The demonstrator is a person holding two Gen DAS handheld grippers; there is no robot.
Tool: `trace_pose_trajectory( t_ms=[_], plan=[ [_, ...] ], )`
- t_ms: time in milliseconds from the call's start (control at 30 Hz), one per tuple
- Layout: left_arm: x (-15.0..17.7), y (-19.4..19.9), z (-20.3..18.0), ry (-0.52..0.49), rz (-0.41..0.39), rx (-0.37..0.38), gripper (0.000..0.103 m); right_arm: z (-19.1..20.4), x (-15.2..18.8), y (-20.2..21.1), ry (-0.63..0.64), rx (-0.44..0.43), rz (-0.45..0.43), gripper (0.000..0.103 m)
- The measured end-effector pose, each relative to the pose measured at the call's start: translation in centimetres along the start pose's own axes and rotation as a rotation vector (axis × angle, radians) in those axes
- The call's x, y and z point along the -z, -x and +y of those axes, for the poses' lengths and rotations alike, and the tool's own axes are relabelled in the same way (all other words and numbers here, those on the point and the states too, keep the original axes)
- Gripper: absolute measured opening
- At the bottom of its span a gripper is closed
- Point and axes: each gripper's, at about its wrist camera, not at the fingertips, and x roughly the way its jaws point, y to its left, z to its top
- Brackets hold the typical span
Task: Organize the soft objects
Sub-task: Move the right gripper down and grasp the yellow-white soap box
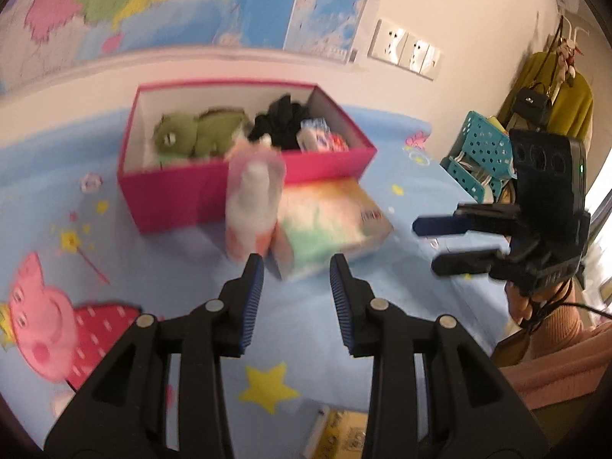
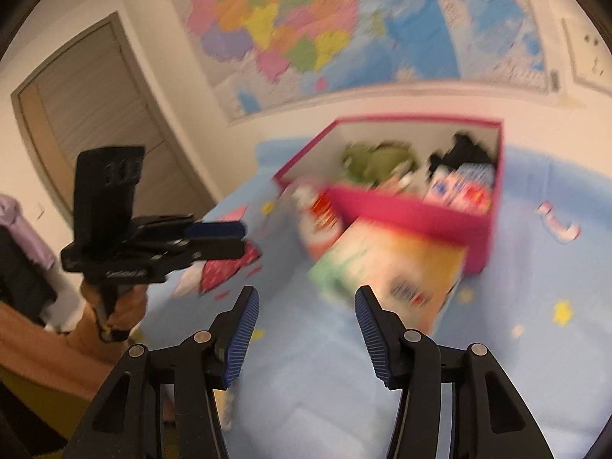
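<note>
An open pink box (image 1: 172,191) (image 2: 405,210) stands on the blue sheet near the wall. It holds a green plush toy (image 1: 195,134) (image 2: 371,160), a black soft item (image 1: 281,120) (image 2: 459,153) and colourful packets (image 1: 321,137) (image 2: 459,187). A white and pink plush toy (image 1: 252,206) (image 2: 317,222) stands in front of the box, beside a pastel tissue pack (image 1: 332,225) (image 2: 390,271). My left gripper (image 1: 296,271) (image 2: 241,237) is open and empty, just short of the toy. My right gripper (image 2: 306,302) (image 1: 424,246) is open and empty near the tissue pack.
A blue cartoon bed sheet (image 1: 153,279) covers the surface. A map (image 2: 306,30) hangs on the wall. A teal basket (image 1: 478,153) and a yellow garment with a black bag (image 1: 543,103) are at the right. A yellow packet (image 1: 340,436) lies near the front edge.
</note>
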Motion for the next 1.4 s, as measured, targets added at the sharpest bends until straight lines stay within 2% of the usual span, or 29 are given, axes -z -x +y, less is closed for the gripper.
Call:
trace_pose_trajectory(
  t_ms=[300,533,767,1000,1233,1400],
  plan=[
    [4.4,-0.8,0.3,0.054,0.086,-0.007,0.037,2.6,6.3,-4.6,-0.039,-0.150,0.251,0.054],
    [5.6,-0.4,-0.1,0.050,0.104,-0.013,0.037,4.1,8.4,-5.8,-0.046,-0.216,0.329,0.054],
    [6.8,-0.6,-0.3,0.054,0.121,-0.016,0.037,4.8,9.2,-7.0,-0.073,-0.257,0.362,0.054],
    [7.9,-1.0,-0.2,0.071,0.158,0.005,0.037,4.9,9.3,-7.4,-0.097,-0.298,0.350,0.054],
    [9.0,-1.1,1.0,0.128,0.195,0.047,0.037,4.2,8.5,-8.1,-0.148,-0.278,0.305,0.045],
    [9.8,-0.5,2.3,0.159,0.229,0.078,0.037,4.2,7.9,-8.8,-0.157,-0.266,0.289,0.043]
  ],
)
